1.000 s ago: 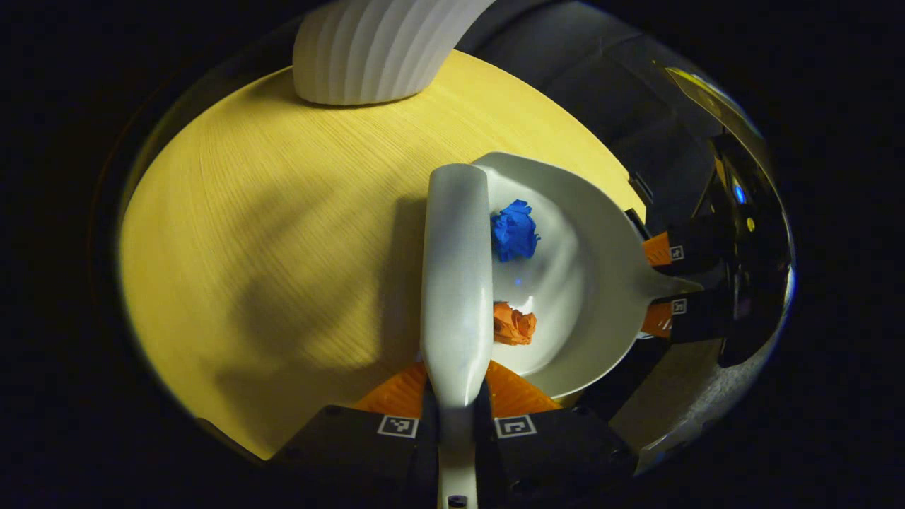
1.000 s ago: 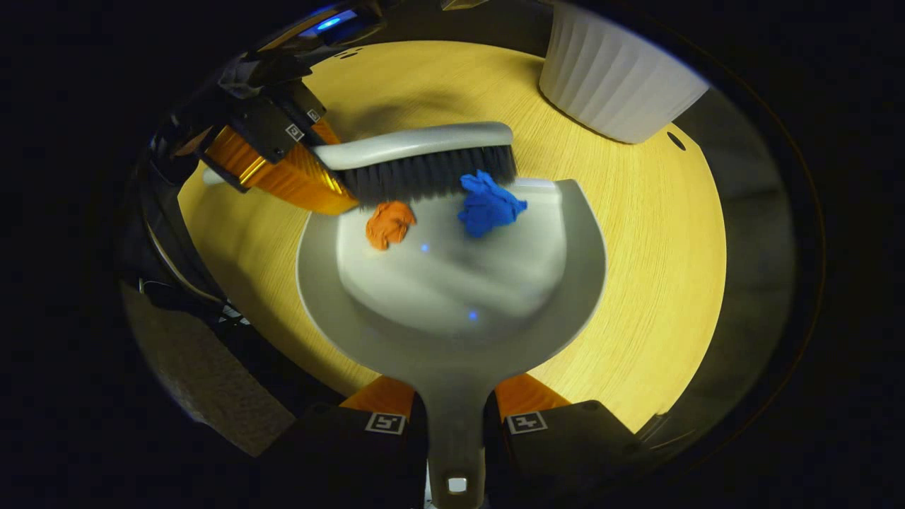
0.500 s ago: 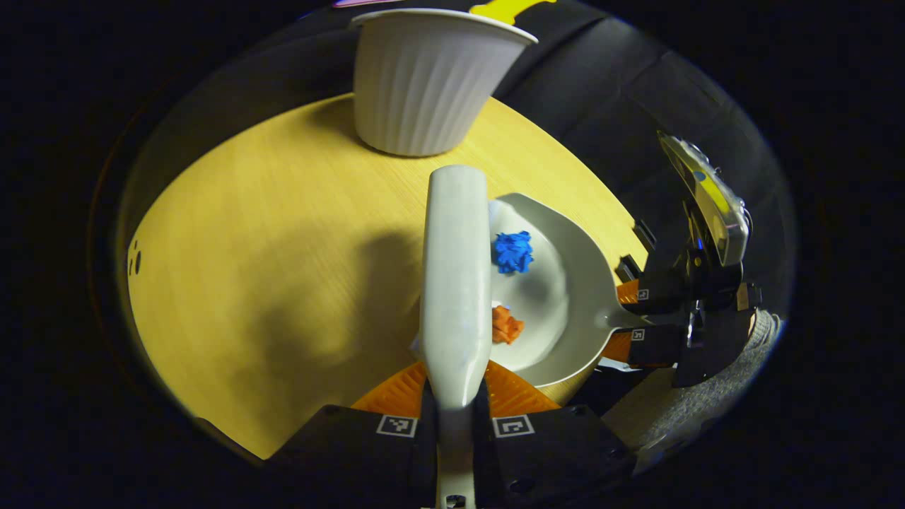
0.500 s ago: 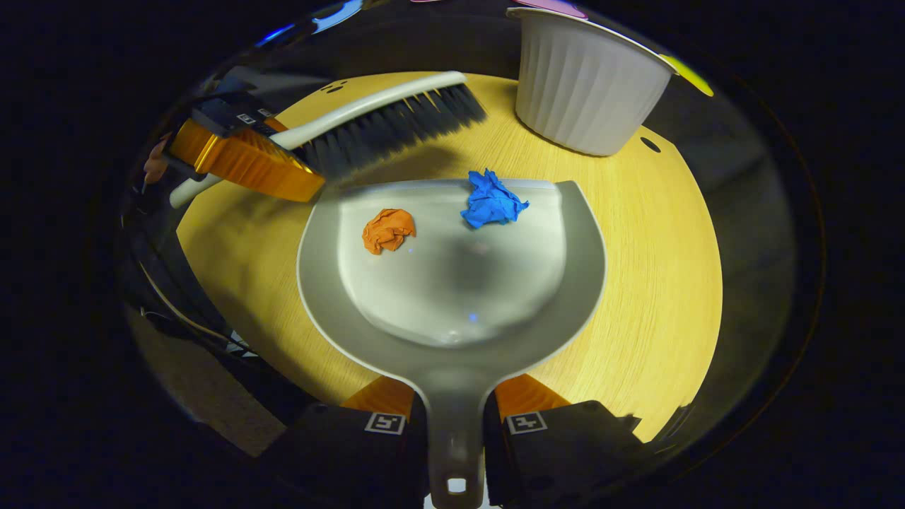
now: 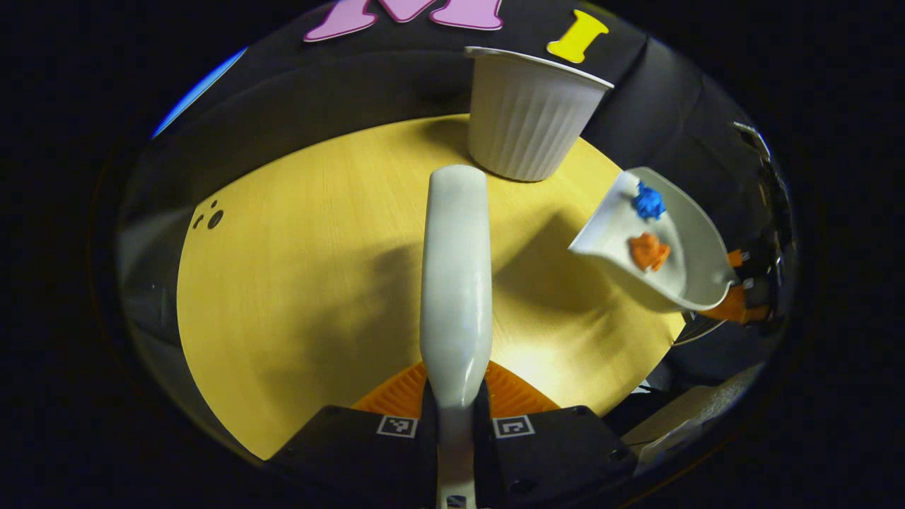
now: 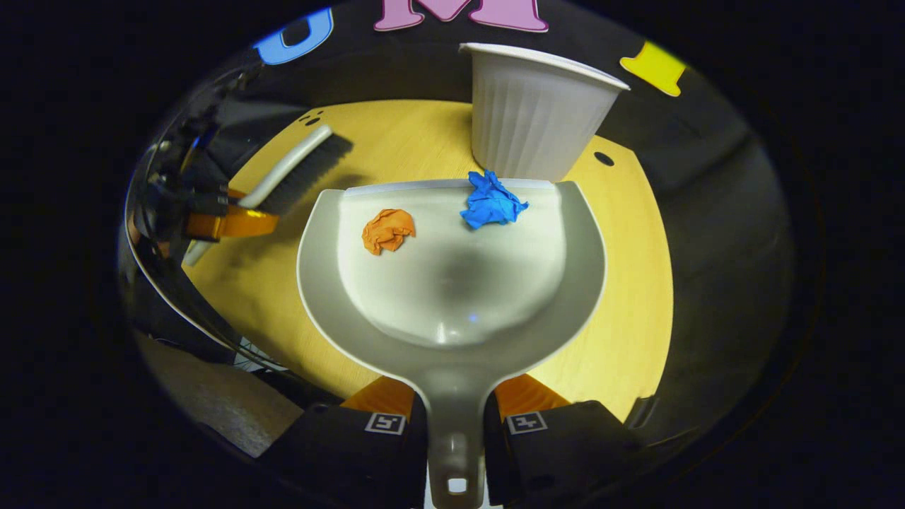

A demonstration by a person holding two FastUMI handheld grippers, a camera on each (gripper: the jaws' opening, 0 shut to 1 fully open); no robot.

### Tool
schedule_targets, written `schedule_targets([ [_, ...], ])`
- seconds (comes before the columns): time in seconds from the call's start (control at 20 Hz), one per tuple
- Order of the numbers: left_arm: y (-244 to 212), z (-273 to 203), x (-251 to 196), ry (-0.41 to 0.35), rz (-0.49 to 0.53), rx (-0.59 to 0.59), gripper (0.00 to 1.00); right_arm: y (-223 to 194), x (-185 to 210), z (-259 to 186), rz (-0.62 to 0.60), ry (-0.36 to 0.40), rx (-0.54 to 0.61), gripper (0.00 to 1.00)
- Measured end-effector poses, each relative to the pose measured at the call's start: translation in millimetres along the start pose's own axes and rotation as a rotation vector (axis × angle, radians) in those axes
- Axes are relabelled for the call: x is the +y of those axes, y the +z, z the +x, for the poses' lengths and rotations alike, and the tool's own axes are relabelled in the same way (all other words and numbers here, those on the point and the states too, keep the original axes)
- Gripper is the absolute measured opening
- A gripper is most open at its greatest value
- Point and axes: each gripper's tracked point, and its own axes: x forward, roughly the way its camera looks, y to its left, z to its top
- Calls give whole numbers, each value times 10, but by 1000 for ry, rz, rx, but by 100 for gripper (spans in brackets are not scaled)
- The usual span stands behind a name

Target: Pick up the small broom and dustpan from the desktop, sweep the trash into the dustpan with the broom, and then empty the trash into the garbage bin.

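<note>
While both views look down on the round yellow wood-grain worktop (image 5: 304,283), each tool carries its own implement. Left tool (image 5: 456,417): both fingers pinch the handle of the small white plastic broom (image 5: 456,283), whose pale back runs straight ahead from the camera, above the worktop. In the right gripper view that broom (image 6: 290,173) shows at far left with dark bristles turned toward the wood; whether they touch it cannot be told.

Right tool (image 6: 456,424): both fingers pressed together on the narrow handle of the white plastic dustpan (image 6: 452,297). In the left gripper view the dustpan (image 5: 686,247) hangs clear of the worktop at its right edge, tilted, front lip toward the middle, with its shadow on the wood below. Two scraps lie inside the pan near the front lip: a crumpled orange paper ball (image 6: 387,230) to the left, and a crumpled blue paper ball (image 6: 493,201) to the right, right at the lip.

White ribbed plastic garbage bin (image 6: 534,113) stands upright at the far side of the worktop, just beyond the pan's lip in the right gripper view. Broom and dustpan are well apart.
</note>
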Motion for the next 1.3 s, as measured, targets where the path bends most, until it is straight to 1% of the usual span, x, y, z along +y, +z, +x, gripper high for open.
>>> schedule_targets([
  [0.15,-183,7,14,4,-17,13,24,270,-186,-352,27,-2,-9,37],
  [0.2,-242,3,11,2,-19,18,22,381,-241,-479,44,2,-19,37],
  [0.25,-292,4,19,-1,-22,24,24,477,-303,-582,58,3,-29,37],
  [0.3,-341,-5,12,-5,-22,28,24,574,-388,-682,68,-4,-40,37],
  [0.45,-504,3,40,-15,-17,36,24,878,-716,-925,97,-64,-68,37],
  [0.5,-543,6,46,-18,-19,37,24,995,-843,-975,106,-88,-76,41],
  [0.55,-581,7,36,-22,-22,39,24,1097,-948,-1001,113,-105,-82,37],
  [0.6,-614,2,35,-28,-26,41,24,1186,-1011,-1044,118,-122,-86,37],
  [0.8,-697,-17,87,-29,-25,43,24,1580,-1441,-1039,93,-220,-83,37],
  [0.9,-721,-44,96,-30,-30,41,24,1751,-1583,-1020,79,-263,-80,37],
  [0.95,-744,-49,111,-31,-34,42,24,1831,-1652,-1002,67,-282,-72,33],
  [1.0,-762,-58,130,-29,-40,42,24,1863,-1684,-1006,54,-300,-60,37],
  [1.15,-833,-65,168,-28,-60,45,24,2119,-1832,-873,14,-335,-16,37],
  [1.2,-852,-67,179,-27,-62,47,24,2171,-1830,-868,-5,-343,3,40],
  [1.25,-872,-68,189,-23,-64,47,24,2217,-1856,-829,-26,-352,22,36],
  [1.3,-891,-65,205,-21,-67,48,24,2267,-1880,-782,-51,-361,40,36],
])
